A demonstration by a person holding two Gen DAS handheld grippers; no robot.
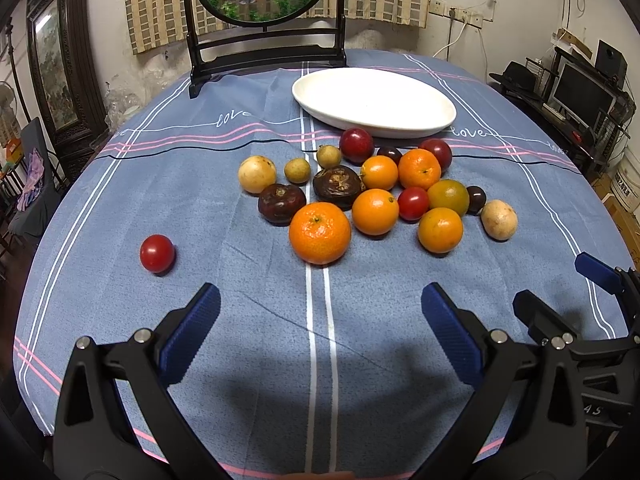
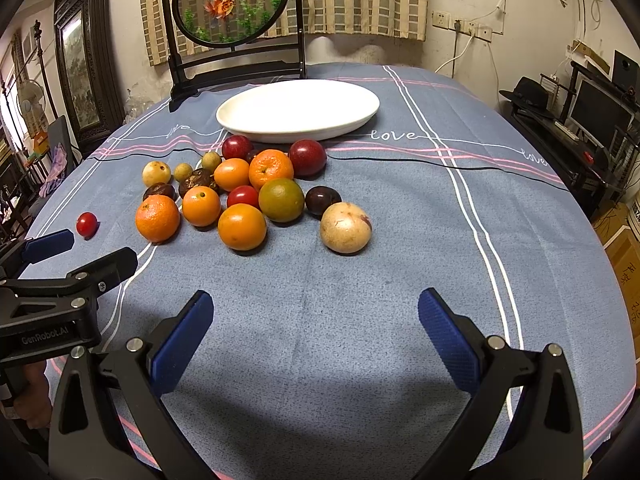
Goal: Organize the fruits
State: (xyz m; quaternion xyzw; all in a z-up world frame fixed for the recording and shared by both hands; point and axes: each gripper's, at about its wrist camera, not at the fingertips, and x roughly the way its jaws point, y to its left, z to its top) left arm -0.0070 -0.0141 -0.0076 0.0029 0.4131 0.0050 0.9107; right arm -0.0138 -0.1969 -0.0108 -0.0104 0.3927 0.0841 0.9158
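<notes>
Two grippers sit low in the frames, both spread wide and holding nothing: the left gripper [image 1: 320, 336] at the bottom of its own view, the right gripper [image 2: 316, 336] at the bottom of its view. Just above the left gripper, at frame centre, lies the large mandarin [image 1: 320, 233], round, so no long axis governs the grasp; it looks like the left side's nearest pick. A lone cherry tomato [image 1: 157, 253] rests apart at middle left. For the right gripper, the pale speckled fruit [image 2: 346, 228] is the closest, straight ahead and slightly right. Behind them the fruit pile [image 1: 380, 184] clusters, pieces touching, on the blue tablecloth [image 1: 200, 208]. Farther up, the white plate [image 1: 400, 128] stands bare, probably the destination.
</notes>
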